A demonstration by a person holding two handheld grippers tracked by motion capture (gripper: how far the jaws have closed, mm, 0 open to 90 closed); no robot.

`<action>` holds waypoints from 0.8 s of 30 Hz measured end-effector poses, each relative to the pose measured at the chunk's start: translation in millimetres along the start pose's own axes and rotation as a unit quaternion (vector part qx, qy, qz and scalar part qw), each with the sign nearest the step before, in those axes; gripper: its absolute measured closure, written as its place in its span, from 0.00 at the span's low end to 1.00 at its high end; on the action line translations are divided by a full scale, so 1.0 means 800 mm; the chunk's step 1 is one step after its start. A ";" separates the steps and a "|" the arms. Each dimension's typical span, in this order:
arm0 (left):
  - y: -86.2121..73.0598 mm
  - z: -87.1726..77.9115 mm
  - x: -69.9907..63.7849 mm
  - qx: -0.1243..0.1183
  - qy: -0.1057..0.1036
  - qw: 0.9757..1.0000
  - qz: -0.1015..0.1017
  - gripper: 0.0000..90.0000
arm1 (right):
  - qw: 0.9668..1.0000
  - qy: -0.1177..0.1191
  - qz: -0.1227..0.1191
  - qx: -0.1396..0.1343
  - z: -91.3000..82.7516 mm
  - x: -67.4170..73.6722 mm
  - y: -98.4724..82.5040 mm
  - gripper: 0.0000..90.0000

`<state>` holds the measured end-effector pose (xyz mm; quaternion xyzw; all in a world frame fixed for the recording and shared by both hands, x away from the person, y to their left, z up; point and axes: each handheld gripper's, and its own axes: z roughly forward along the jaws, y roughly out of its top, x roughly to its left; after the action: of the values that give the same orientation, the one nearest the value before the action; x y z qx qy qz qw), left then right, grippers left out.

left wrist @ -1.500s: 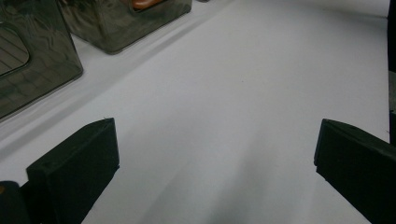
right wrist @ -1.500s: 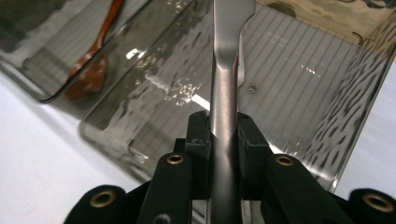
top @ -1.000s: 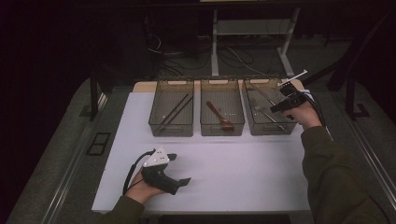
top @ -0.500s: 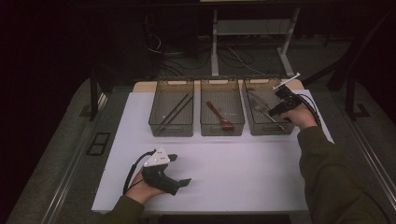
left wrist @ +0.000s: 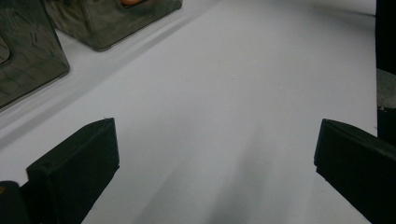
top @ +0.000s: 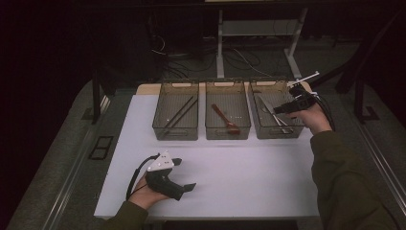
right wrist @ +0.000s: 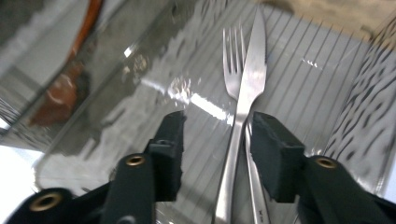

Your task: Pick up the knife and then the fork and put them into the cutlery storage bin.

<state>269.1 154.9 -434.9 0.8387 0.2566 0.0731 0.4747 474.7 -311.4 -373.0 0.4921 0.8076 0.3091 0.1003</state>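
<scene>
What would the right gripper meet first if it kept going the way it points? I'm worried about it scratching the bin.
Probably the knife, lying over the fork between its just-opened jaws; depth is unclear.

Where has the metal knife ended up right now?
The knife lies in the right-hand bin of the three in the high view, across a fork. The right gripper hovers just above it, jaws apart after opening.

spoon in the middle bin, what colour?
Reddish-brown spoon, lying in the middle bin; clearest in the high view.
</scene>
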 end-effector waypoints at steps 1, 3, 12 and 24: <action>0.000 0.000 0.000 0.000 0.000 1.000 0.001 0.00 | 1.000 0.004 0.004 -0.008 -0.004 0.000 -0.001 0.54; 0.000 -0.001 0.001 -0.002 0.002 1.000 0.000 0.00 | 1.000 0.011 0.009 -0.026 -0.011 0.001 -0.003 0.50; -0.001 -0.002 0.003 -0.003 0.007 1.000 0.000 0.00 | 0.996 0.025 0.010 -0.080 -0.028 0.001 -0.020 0.36; -0.001 -0.001 0.007 -0.006 0.011 1.000 0.000 0.00 | 0.990 0.020 -0.001 -0.142 -0.046 0.016 -0.043 0.23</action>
<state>273.1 158.8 -435.8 0.8349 0.2612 0.0838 0.4772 426.1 -326.2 -362.9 0.4662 0.7578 0.4300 0.1529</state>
